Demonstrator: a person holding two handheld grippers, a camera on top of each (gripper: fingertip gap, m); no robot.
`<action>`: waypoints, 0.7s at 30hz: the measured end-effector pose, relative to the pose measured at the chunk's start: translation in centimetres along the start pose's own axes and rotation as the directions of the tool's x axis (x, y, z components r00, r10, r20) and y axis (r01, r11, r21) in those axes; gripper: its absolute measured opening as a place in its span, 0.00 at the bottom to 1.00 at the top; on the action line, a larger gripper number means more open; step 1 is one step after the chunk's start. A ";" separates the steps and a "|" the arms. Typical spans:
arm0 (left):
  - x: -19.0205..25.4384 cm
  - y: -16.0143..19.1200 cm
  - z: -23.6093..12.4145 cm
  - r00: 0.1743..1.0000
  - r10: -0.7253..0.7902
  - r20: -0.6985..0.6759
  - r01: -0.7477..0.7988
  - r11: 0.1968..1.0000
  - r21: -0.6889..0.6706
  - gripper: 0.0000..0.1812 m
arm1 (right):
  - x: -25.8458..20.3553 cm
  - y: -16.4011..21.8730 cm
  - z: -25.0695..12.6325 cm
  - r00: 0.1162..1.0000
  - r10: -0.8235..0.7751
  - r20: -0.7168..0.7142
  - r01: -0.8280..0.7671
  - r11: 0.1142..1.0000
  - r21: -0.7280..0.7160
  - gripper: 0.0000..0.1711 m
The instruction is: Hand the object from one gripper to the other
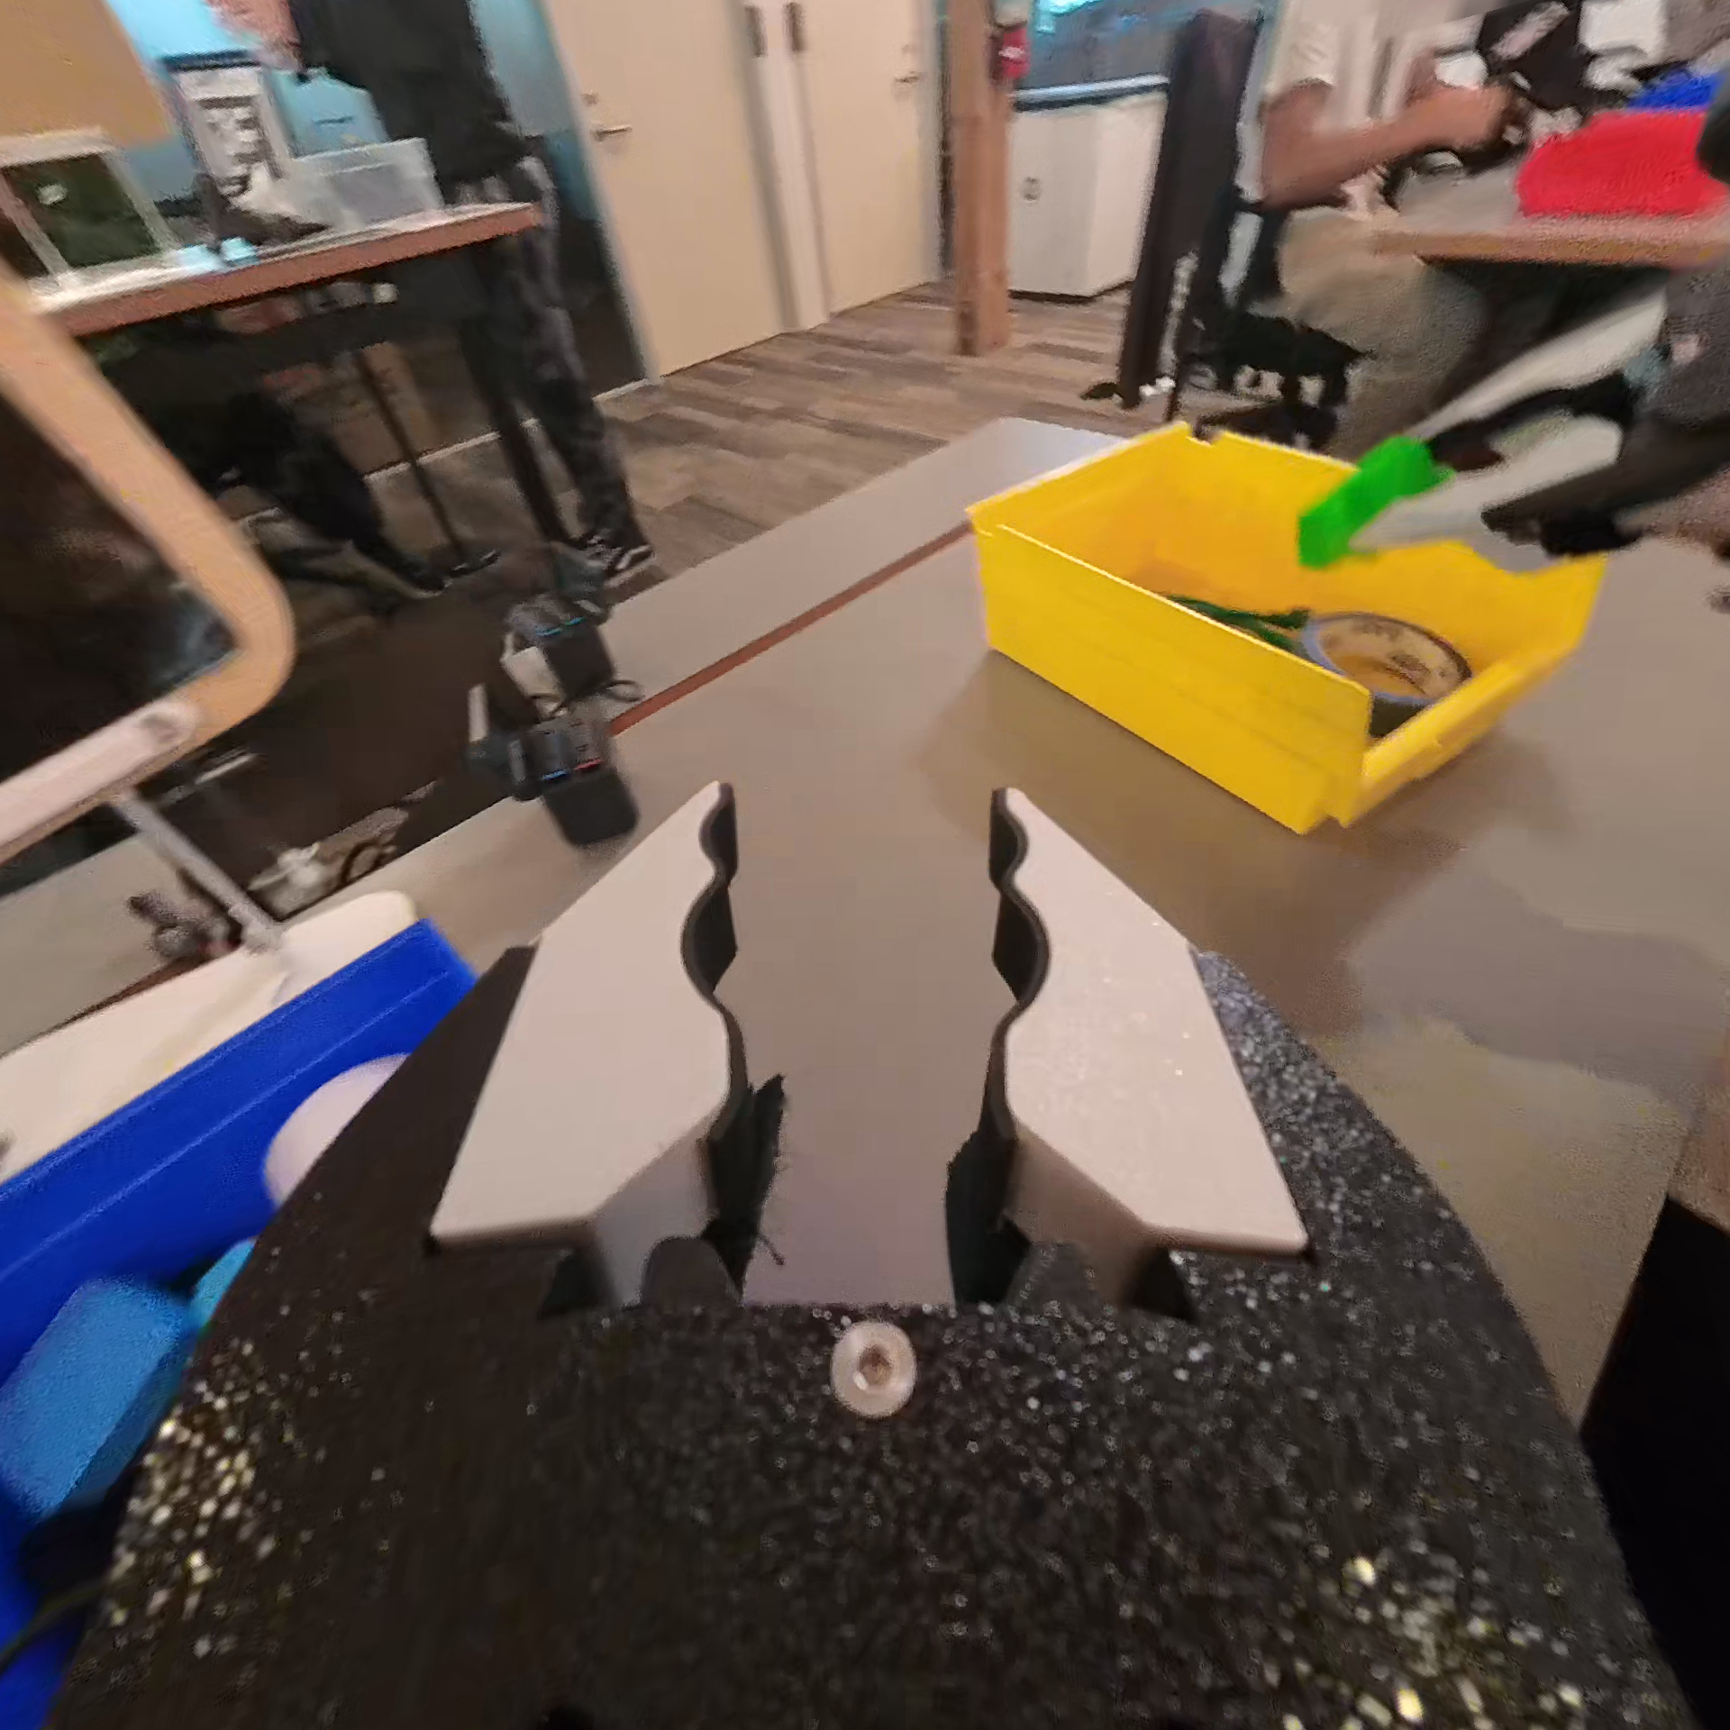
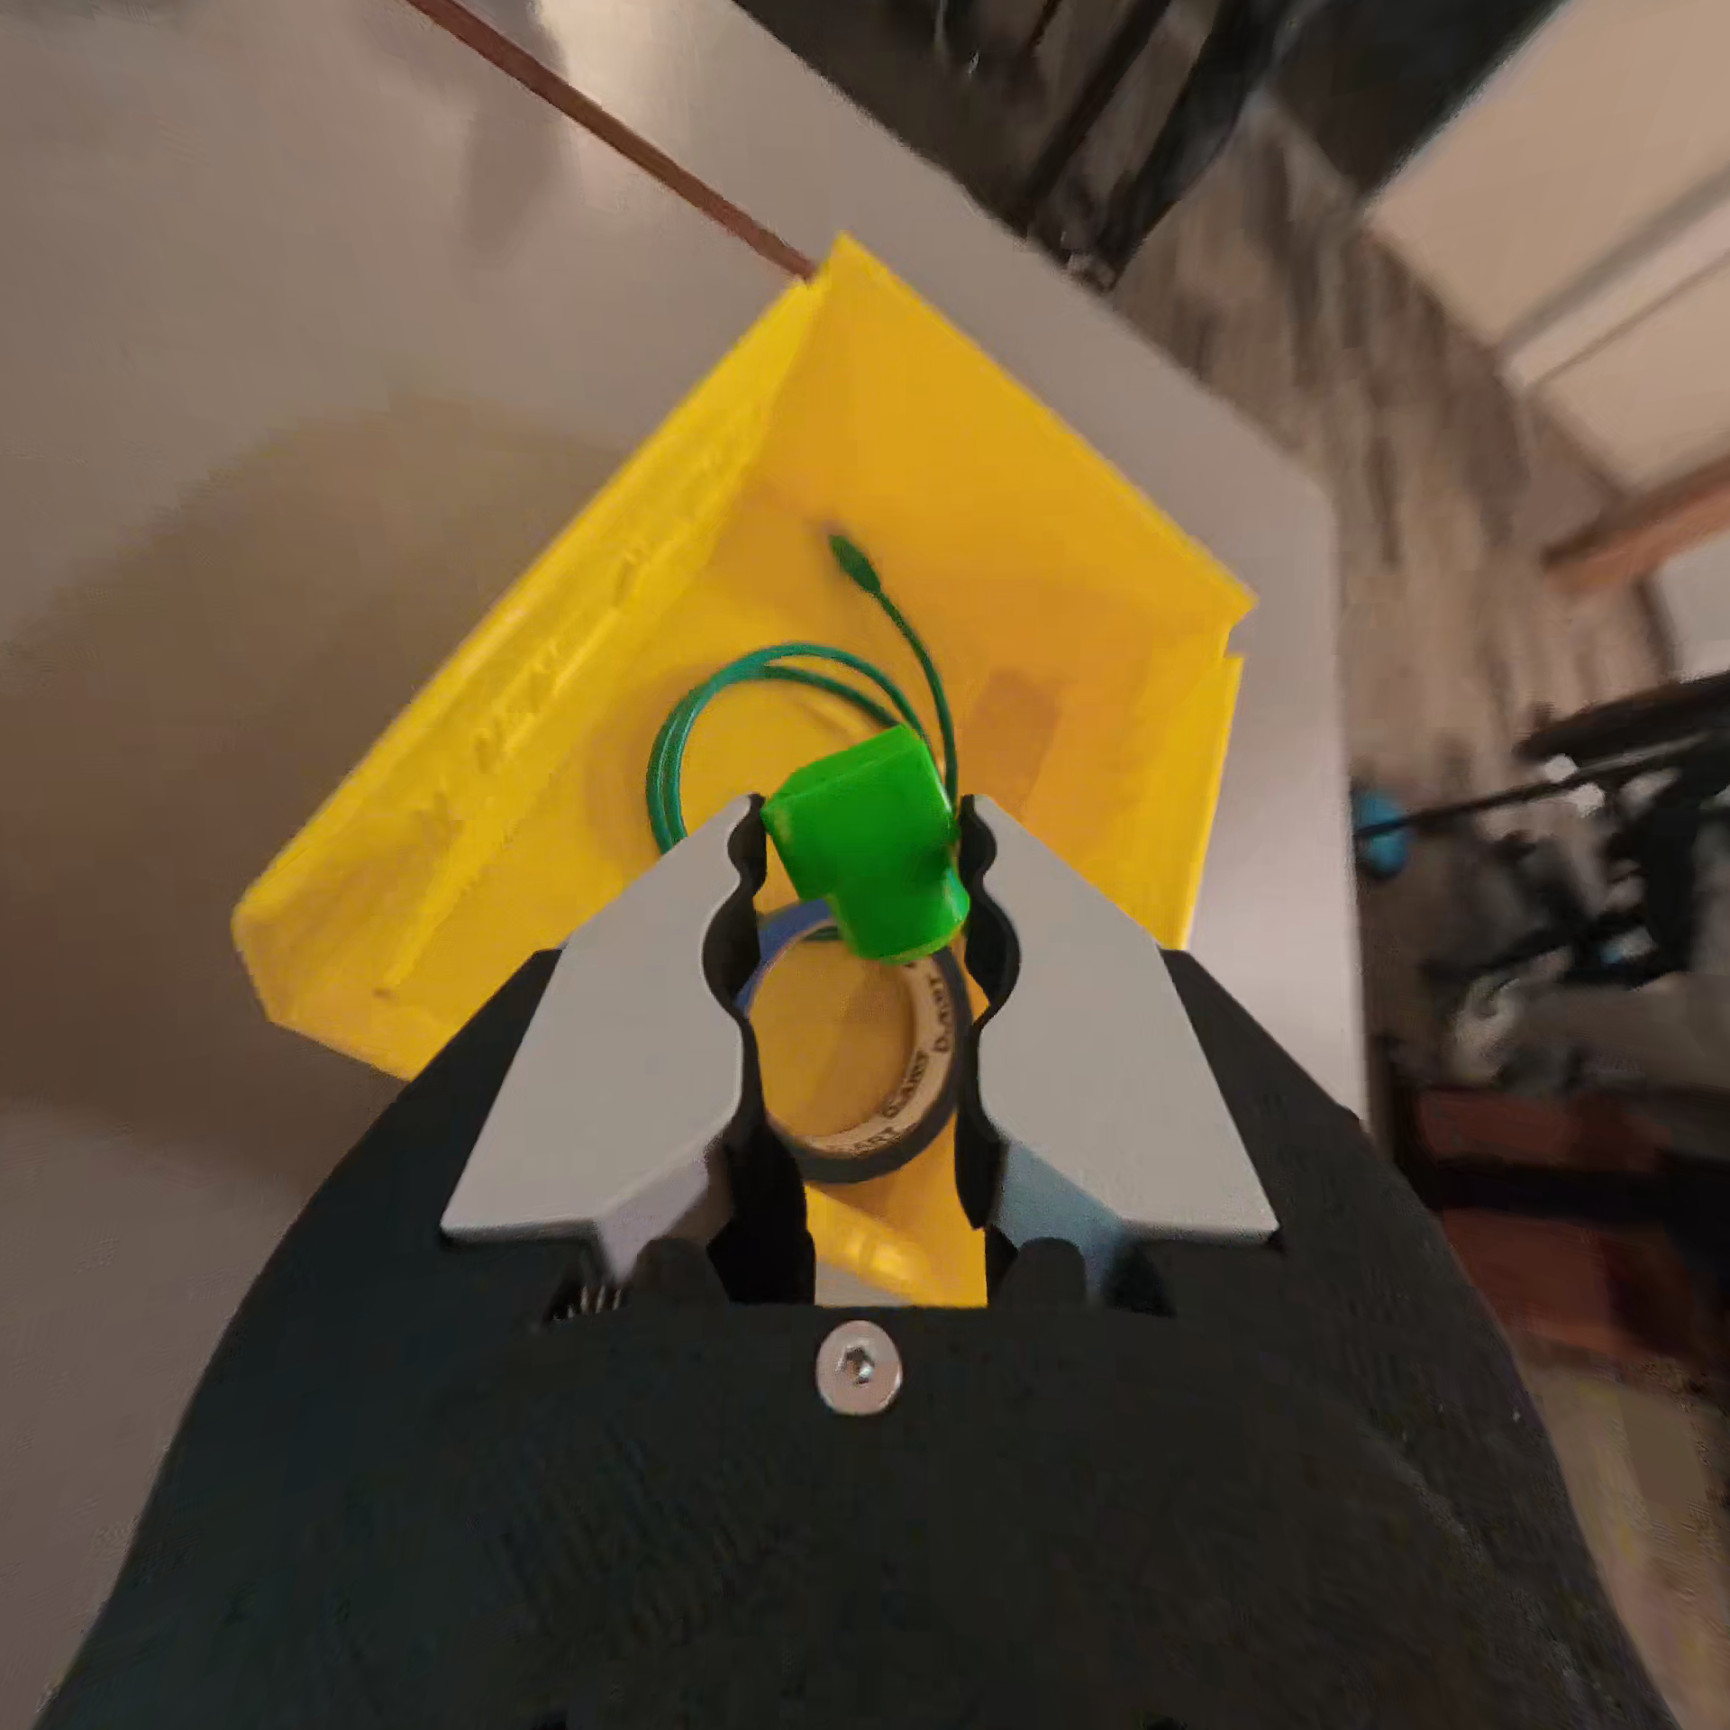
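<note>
Now the right gripper [image 2: 861, 819] pinches a green plastic piece [image 2: 866, 843] between its fingers, at frame centre above the yellow bin [image 2: 562, 730] holding a tape roll [image 2: 927, 1114] and green wire [image 2: 711, 693]; the left gripper [image 1: 861, 810] fingers are spread, empty, over the table [image 1: 936, 674].

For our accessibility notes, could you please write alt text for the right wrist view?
The right gripper pinches a green plastic block between its fingertips, above a yellow bin on a grey table. In the bin lie a roll of tape and a green wire.
</note>
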State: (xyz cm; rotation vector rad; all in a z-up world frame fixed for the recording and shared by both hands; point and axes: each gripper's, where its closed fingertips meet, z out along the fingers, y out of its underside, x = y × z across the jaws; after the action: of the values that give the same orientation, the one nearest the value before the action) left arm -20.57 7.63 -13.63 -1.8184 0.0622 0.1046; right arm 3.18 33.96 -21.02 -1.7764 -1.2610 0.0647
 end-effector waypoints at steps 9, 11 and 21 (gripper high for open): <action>-10.1 2.2 -8.0 0.928 -0.219 0.301 0.250 0.966 -0.068 0.36 | -3.2 -5.2 -2.3 0.966 0.105 0.237 -0.167 0.952 0.258 0.47; -11.8 4.9 -9.2 0.898 -0.214 0.386 0.300 0.937 -0.179 0.37 | -5.1 -7.6 -4.4 0.943 0.076 0.323 -0.195 0.913 0.357 0.46; -11.0 16.5 -12.2 0.831 -0.321 0.455 0.549 0.607 -0.575 0.30 | -8.7 -10.4 -7.5 0.902 -0.027 0.430 -0.200 0.858 0.473 0.39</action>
State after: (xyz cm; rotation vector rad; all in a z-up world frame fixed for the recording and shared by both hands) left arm -32.69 -8.41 -25.44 -2.4891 -0.7615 0.0571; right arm -4.49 22.94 -13.32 -1.3843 -1.3029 0.8101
